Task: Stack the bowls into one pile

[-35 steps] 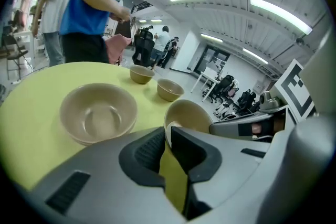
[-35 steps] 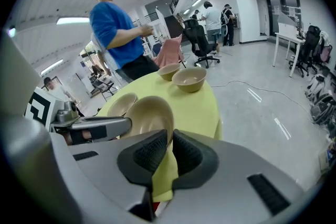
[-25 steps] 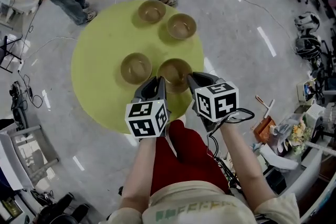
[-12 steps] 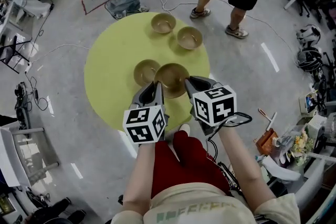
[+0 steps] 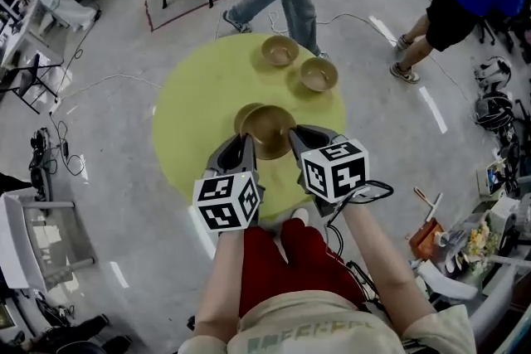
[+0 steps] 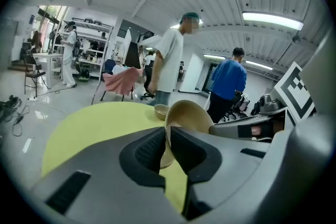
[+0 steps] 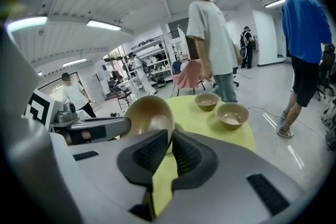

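Together, left gripper point(image 5: 247, 139) and right gripper point(image 5: 296, 133) jaws clamp a tilted bowl point(image 5: 267, 128) over a second bowl point(image 5: 240, 117).

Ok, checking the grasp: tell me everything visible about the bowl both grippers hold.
The held bowl is tan, round, smooth and empty, perhaps wood or plastic. The left hand-held gripper and the right hand-held gripper each pinch its rim, on opposite sides. It overlaps a second bowl on the round yellow-green table; contact unclear.
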Available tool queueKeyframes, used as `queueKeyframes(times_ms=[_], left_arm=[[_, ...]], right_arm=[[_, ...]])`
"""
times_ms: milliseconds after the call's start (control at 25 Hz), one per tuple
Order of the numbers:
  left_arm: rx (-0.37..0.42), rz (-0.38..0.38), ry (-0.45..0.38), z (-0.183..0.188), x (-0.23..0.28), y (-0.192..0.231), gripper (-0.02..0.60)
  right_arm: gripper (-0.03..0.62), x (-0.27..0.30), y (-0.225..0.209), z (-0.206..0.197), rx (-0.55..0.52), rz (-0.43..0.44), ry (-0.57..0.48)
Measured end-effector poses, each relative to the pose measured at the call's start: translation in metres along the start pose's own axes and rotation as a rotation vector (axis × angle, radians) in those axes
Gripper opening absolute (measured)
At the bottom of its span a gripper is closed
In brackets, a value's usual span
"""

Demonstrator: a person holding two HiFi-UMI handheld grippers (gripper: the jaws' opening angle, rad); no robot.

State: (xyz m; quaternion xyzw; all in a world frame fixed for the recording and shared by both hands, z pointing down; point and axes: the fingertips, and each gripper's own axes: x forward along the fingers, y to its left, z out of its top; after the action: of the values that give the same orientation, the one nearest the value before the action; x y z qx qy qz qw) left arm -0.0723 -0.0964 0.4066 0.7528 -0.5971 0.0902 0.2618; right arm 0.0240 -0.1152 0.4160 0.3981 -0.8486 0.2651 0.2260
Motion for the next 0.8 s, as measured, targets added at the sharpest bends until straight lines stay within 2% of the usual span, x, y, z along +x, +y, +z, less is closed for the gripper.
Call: queueKeyframes(times_ms=[360,800], left_arm=[[0.019,-0.007,-0.002,0.019,-0.012,0.045,0.048],[0.03,-0.047,0.06,0.009,0.017,0.067,0.048]], right_arm=[[0.055,0.027,0.038,0.018,-0.006,-0.013,-0.012],[0.054,0.057,0.031,0.013,0.034,-0.067,0.009]])
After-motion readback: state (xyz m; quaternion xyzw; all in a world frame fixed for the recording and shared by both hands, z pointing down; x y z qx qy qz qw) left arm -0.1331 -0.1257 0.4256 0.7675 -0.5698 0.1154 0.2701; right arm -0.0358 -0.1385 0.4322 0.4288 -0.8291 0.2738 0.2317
